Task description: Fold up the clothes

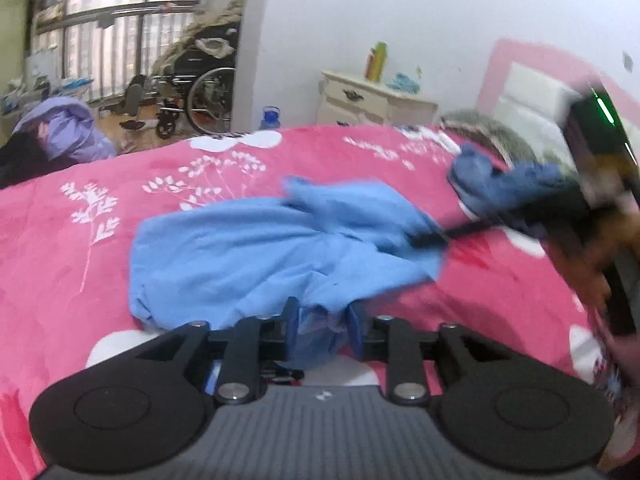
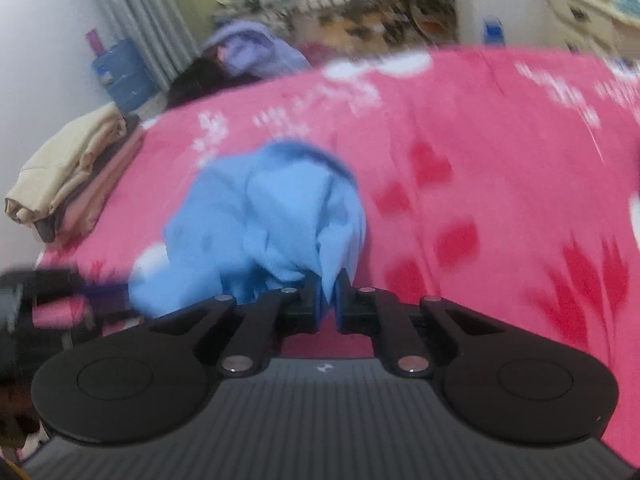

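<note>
A light blue garment [image 1: 248,248] lies crumpled on the pink flowered bedspread [image 1: 100,240]. My left gripper [image 1: 323,320] is at the garment's near edge, shut on a bunch of the cloth between its blue pads. One end of the garment [image 1: 492,184] is lifted at the right, where the other hand-held unit shows as a dark blur. In the right wrist view, the garment [image 2: 272,216] hangs bunched in front of my right gripper [image 2: 327,300], whose jaws stand close together with a fold of blue cloth pinched between them. Both views are motion-blurred.
A cream nightstand [image 1: 372,100] and a pink and white headboard [image 1: 532,92] stand at the far right. A wheelchair [image 1: 200,92] and a purple jacket [image 1: 68,128] lie beyond the bed. Folded beige clothes [image 2: 68,172] sit at the bed's left edge by a blue water jug [image 2: 120,76].
</note>
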`<state>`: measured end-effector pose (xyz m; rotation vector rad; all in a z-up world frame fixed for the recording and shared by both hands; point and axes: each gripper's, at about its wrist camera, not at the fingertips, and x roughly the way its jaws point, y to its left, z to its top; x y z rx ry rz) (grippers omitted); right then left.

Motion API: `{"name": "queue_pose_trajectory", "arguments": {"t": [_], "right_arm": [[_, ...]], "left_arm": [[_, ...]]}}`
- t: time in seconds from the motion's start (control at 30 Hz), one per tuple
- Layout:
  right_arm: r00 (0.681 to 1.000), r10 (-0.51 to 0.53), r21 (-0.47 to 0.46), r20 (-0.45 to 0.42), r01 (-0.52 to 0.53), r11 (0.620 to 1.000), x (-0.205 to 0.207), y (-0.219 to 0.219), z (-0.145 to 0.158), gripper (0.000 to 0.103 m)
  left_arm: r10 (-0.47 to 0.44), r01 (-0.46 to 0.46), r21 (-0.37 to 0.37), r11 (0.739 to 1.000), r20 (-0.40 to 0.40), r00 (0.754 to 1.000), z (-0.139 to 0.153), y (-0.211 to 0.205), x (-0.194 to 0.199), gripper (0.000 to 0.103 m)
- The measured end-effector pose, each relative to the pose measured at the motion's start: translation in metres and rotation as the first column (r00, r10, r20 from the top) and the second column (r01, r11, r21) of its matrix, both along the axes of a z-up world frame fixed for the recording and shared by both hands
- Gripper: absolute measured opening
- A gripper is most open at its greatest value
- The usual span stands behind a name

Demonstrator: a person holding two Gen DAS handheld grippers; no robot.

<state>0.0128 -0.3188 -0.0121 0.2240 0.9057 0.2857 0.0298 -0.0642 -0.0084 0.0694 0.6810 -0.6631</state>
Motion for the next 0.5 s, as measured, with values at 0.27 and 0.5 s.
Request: {"name": "queue_pose_trajectory", "arguments": {"t": [0.27, 0.5], "right_arm": [[0.985, -0.054, 0.020, -0.165, 0.058, 0.998, -0.067, -0.019, -0.036, 0.001], [0.975, -0.065, -0.022, -0.211, 0.062, 0.998, -0.090, -0.032, -0.036, 0.003]], "left_arm": [[0.017, -0.018, 0.072, 0.997, 0.014, 1.000, -0.004, -0.019, 0.043, 0.037], [0.085, -0.081, 0.105, 0.991, -0.035, 0.996, -0.012, -0.032, 0.097, 0.039]]}}
